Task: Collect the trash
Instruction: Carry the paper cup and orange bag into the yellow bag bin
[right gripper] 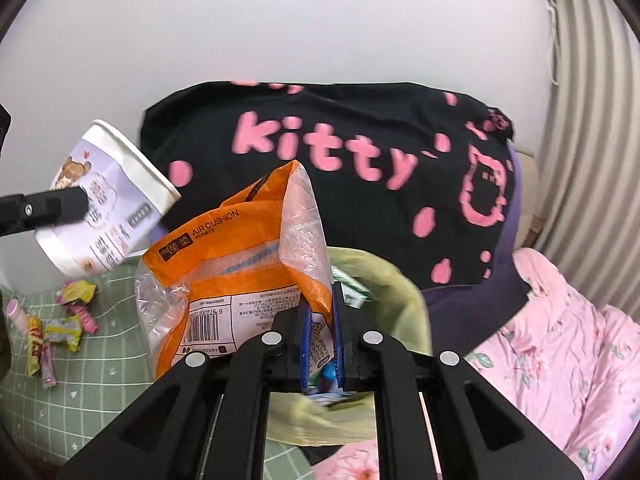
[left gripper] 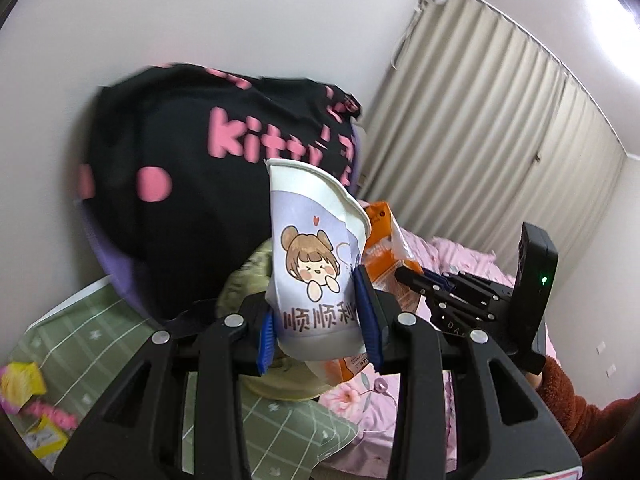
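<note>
The left gripper [left gripper: 320, 316] is clenching a paper cup [left gripper: 316, 256], tilted slightly downward; the right gripper [right gripper: 322, 328] is pinching an orange plastic bag [right gripper: 240, 248] above the bed [right gripper: 560, 340].

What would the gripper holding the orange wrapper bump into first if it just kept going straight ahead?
Probably the yellow-green bag lying just beyond the right gripper and its orange wrapper, with the black Kitty cushion behind it. Depth is hard to judge in this view.

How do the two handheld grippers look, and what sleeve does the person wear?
Both the left gripper and the right gripper have black plastic linkage arms with round silver rivets and blue finger pads. A small green light glows on the right unit. The sleeve is fuzzy and reddish-brown.
</note>
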### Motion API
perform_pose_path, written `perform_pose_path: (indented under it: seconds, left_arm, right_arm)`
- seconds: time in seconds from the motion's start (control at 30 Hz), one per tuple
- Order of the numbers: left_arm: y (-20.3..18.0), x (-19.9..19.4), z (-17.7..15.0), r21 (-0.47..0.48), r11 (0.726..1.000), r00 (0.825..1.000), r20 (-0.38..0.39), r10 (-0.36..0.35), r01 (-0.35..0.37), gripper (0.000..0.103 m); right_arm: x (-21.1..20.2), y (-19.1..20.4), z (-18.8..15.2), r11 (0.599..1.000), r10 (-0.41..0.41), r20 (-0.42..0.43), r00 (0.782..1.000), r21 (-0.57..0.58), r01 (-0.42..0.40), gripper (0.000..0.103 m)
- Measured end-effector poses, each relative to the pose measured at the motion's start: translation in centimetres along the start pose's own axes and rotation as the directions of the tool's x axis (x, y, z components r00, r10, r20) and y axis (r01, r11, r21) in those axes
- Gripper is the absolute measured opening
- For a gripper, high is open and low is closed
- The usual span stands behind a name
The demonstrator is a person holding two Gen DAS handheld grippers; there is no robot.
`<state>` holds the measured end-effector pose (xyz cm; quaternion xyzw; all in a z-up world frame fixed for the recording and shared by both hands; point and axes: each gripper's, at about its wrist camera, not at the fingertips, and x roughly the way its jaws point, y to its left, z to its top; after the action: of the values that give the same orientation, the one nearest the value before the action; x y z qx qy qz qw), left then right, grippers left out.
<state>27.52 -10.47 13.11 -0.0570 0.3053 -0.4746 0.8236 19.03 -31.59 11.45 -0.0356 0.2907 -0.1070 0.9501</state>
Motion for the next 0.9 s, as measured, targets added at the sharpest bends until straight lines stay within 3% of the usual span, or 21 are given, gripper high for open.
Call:
perform_pose_path:
  seconds: [0.2, 0.37, 0.47, 0.67, 0.9]
  left_arm:
    - [-1.3, 6.1, 1.0, 0.011, 0.999, 0.997, -0.071, -0.035, 0.036, 0.033]
    - [-1.1, 10.9, 1.2, 0.014, 1.000, 0.991, -0.132, -0.020, 0.022, 0.033]
    - [-0.4, 14.5, 0.4, 0.024, 1.000, 0.979, -0.205, 0.005, -0.001, 0.033]
    - [1.5, 19.9, -2.7, 0.057, 0.995, 0.938, -0.334, 0.092, -0.077, 0.033]
    - [1.6, 21.8, -3.6, 0.100, 0.990, 0.923, -0.365, 0.125, -0.095, 0.032]
  right_arm:
    - [1.0, -4.1, -0.2, 0.997, -0.041, -0.010, 0.999, 0.062, 0.042, 0.010]
    - [2.7, -6.4, -0.1, 0.996, -0.041, -0.029, 0.999, 0.081, 0.043, 0.010]
    - [4.8, -6.6, -0.6, 0.998, -0.001, -0.076, 0.997, 0.056, 0.005, 0.010]
    - [9.9, -5.8, -3.1, 0.999, 0.050, -0.186, 0.981, -0.001, -0.051, 0.009]
    - [12.7, -5.9, -4.3, 0.996, 0.072, -0.220, 0.973, -0.030, -0.081, 0.009]
